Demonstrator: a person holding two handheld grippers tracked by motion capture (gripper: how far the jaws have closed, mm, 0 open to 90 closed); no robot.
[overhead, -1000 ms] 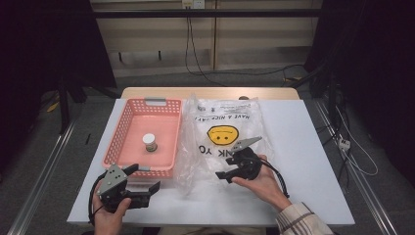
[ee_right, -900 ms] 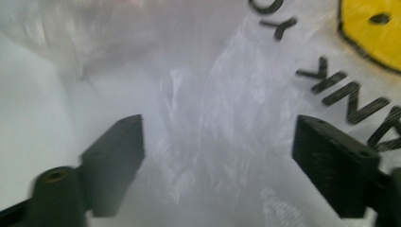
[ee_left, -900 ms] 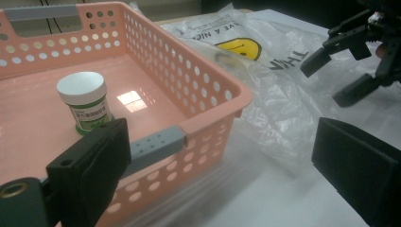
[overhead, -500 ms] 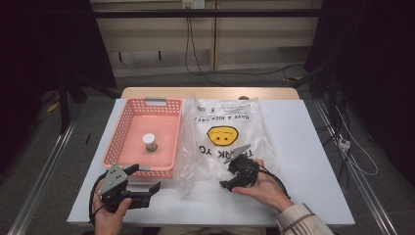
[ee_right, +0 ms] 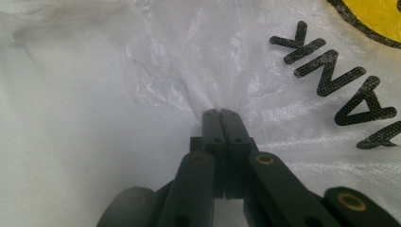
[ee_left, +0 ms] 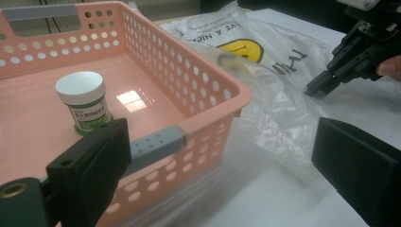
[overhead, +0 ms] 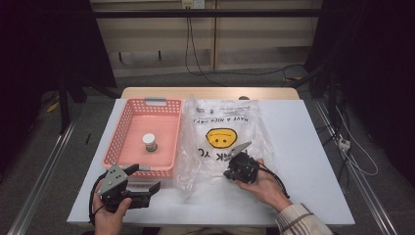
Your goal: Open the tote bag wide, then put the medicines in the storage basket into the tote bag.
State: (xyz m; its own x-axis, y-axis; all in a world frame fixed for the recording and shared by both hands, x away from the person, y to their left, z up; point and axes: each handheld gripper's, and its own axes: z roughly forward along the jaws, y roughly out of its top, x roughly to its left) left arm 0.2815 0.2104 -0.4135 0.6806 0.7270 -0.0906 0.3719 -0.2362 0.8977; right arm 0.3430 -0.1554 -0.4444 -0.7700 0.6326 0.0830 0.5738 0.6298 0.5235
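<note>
high: above, looking forward-down | left: low, near basket (ee_left: 189, 85) | right: close on bag (ee_right: 142, 56) | shared: bag

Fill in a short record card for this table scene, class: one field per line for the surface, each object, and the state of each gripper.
surface: white table
basket: pink perforated basket, left part of table
jar: small white-lidded jar with green label, upright inside the basket
bag: clear plastic bag with yellow smiley print, lying flat right of the basket
left gripper: left gripper, jaws open, at the basket's near edge, holding nothing
right gripper: right gripper, jaws shut, pinching a fold of the bag
</note>
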